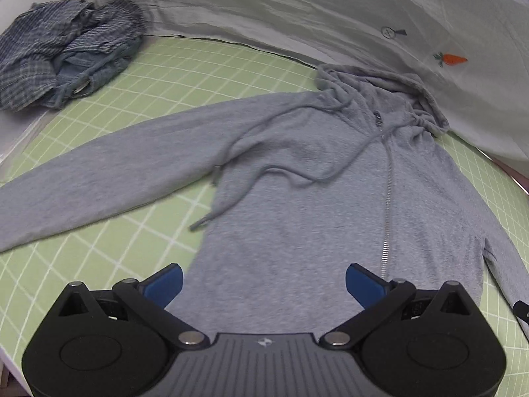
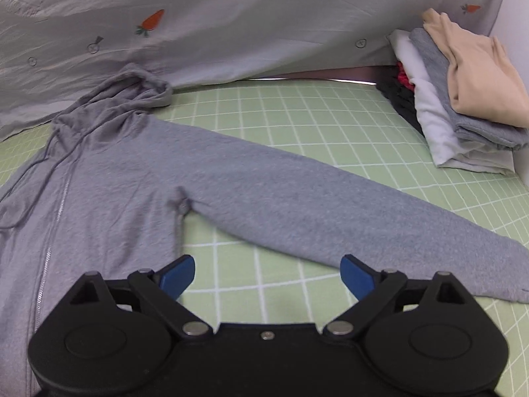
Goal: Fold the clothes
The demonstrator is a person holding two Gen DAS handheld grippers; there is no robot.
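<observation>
Left gripper (image 1: 264, 281): black linkage body, blue-padded fingers (image 1: 167, 283) spread wide apart, nothing between them, pointing forward and slightly downward.
Right gripper (image 2: 267, 273): same build, blue-padded fingers (image 2: 355, 273) likewise spread wide, holding nothing, angled forward and down.

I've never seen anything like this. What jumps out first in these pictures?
A grey zip-up hoodie lies flat on a green gridded mat, both sleeves spread wide. Black grippers with blue fingertips, the left gripper and the right gripper, hover open at its hem. At the mat's right edge sits a stack of folded clothes; at its left, a crumpled blue plaid garment.
</observation>
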